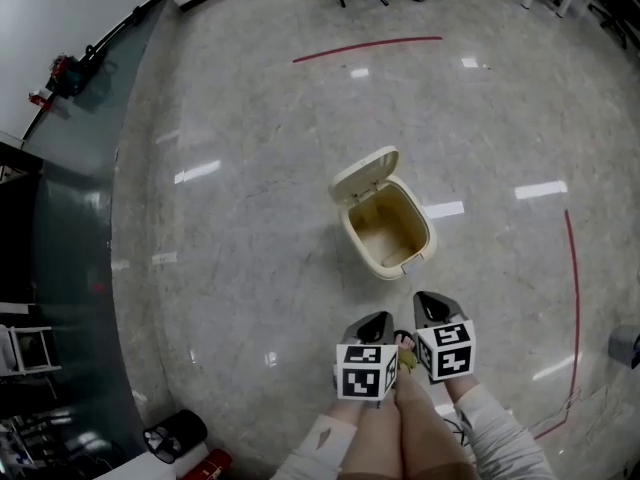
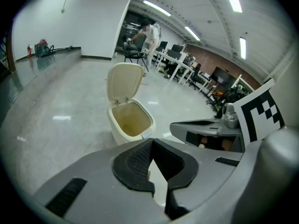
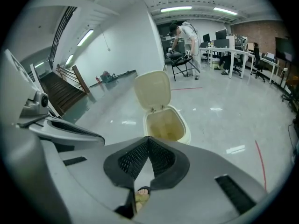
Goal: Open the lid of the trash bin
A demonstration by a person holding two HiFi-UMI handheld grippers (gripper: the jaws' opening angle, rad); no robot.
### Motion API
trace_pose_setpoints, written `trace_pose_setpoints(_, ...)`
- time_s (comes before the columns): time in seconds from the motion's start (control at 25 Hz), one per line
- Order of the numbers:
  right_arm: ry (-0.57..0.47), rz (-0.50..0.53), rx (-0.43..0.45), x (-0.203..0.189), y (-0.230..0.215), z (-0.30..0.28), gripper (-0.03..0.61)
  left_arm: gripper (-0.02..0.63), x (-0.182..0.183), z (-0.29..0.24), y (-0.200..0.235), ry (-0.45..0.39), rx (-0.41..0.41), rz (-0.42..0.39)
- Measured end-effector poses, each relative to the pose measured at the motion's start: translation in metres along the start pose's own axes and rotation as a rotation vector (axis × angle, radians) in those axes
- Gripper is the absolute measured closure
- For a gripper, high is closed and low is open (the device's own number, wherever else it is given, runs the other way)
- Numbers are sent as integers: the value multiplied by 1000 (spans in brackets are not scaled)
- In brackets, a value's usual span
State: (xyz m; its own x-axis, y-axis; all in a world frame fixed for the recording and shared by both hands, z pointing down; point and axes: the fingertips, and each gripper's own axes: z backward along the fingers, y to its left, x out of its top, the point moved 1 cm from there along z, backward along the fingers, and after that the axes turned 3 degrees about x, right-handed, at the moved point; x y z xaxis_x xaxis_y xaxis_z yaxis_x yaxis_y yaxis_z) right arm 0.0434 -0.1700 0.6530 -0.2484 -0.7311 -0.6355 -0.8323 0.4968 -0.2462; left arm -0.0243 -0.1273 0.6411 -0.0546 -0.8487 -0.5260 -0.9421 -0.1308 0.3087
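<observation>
The cream trash bin (image 1: pixel 388 232) stands on the polished floor with its lid (image 1: pixel 365 175) swung up and back, and the inside looks empty. It shows ahead in the left gripper view, bin (image 2: pixel 131 123) and raised lid (image 2: pixel 124 81), and in the right gripper view, bin (image 3: pixel 166 125) and lid (image 3: pixel 153 89). My left gripper (image 1: pixel 376 322) and right gripper (image 1: pixel 431 306) hover side by side just short of the bin, close to my body. Both touch nothing. The left gripper (image 2: pixel 152 142) and the right gripper (image 3: pixel 148 139) each have their tips together, holding nothing.
A dark green ledge (image 1: pixel 70 218) runs along the left. Red lines (image 1: pixel 366 46) mark the floor beyond and right of the bin. A black and red object (image 1: pixel 176 433) lies at the lower left. A person (image 3: pixel 185 33) stands far off by chairs and desks.
</observation>
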Motion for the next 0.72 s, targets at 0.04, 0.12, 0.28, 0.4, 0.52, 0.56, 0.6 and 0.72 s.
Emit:
trace_pose_setpoints(0.04,-4,6,6,4,4,12,576,609,3,8,-6,-2,-4,-6)
trace_pose_setpoints(0.12,-16,18,17,14,14,34,576,609,9,25,-15,-9,-13,-9)
trace_pose_setpoints(0.28,-62,17,29,36,34,78,575,609,21,64,-29,-22,-29,-1)
trace_pose_setpoints(0.4,-101,8,36,59,45,112,575,609,35,95,-39,-36,-43,10)
trace_pose_setpoints(0.52,-156,16,31,86,51,142,576,609,54,119,-50,-62,-65,-1)
trace_pose_setpoints(0.56,-176,22,29,96,53,151,575,609,62,126,-53,-75,-71,-12)
trace_pose_setpoints(0.6,-193,28,28,104,55,160,576,609,69,133,-56,-84,-76,-23)
trace_pose_setpoints(0.72,-233,51,35,122,67,188,576,609,81,157,-64,-106,-81,-39)
